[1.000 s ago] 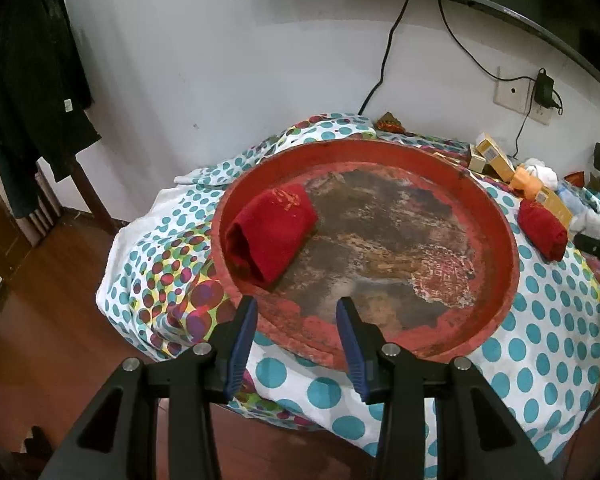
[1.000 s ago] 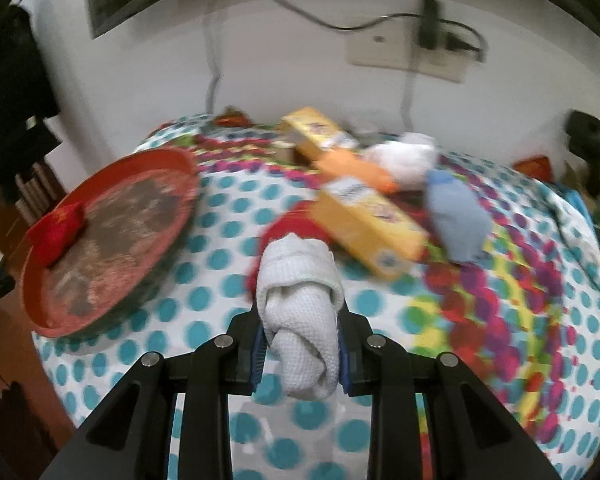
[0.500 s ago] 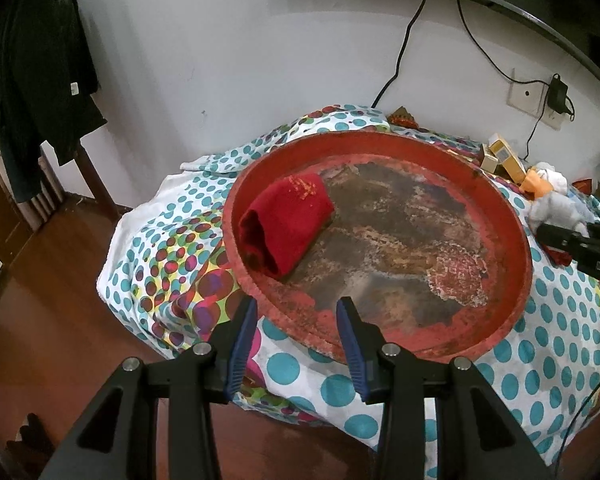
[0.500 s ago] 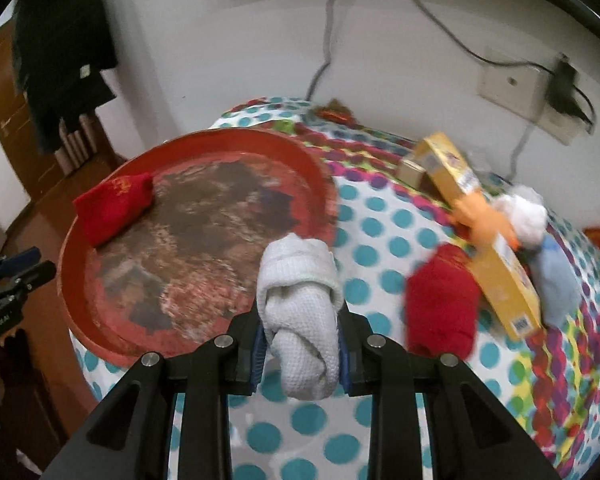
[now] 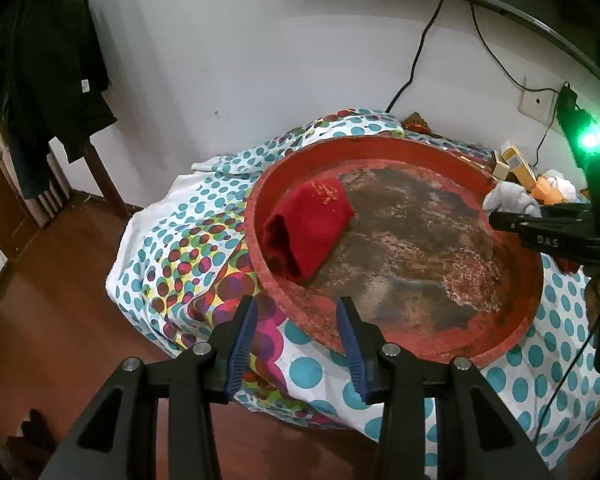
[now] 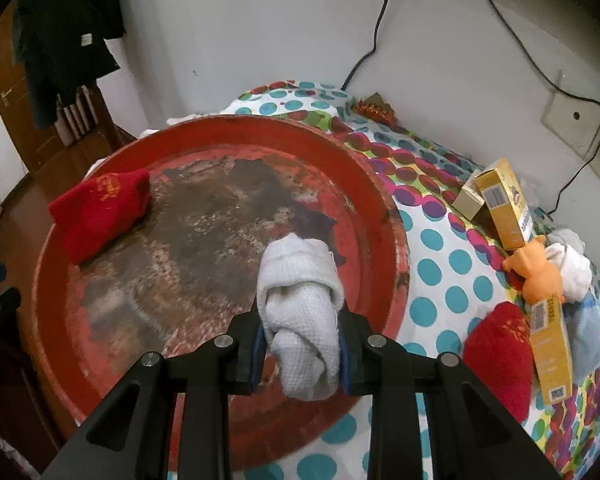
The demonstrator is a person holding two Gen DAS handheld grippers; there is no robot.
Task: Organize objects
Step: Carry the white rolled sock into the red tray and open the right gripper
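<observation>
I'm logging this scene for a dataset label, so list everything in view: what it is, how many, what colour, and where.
tray: 1, red, worn brown in the middle, on the tablecloth
red socks: 2 rolled; one inside the tray, one on the cloth beside the boxes
white sock: 1 rolled, in the right gripper above the tray
boxes: 3 seen, yellow, one small tan, on the cloth near the wall
toy: 1, orange, among the boxes
pale bundles: white and light blue, behind the toy
tablecloth: 1, white with coloured dots
dark clothing: hanging, far left
wall socket: 1, with cables
left gripper: black, blue pads, open, empty
right gripper: black, shut on the white sock
</observation>
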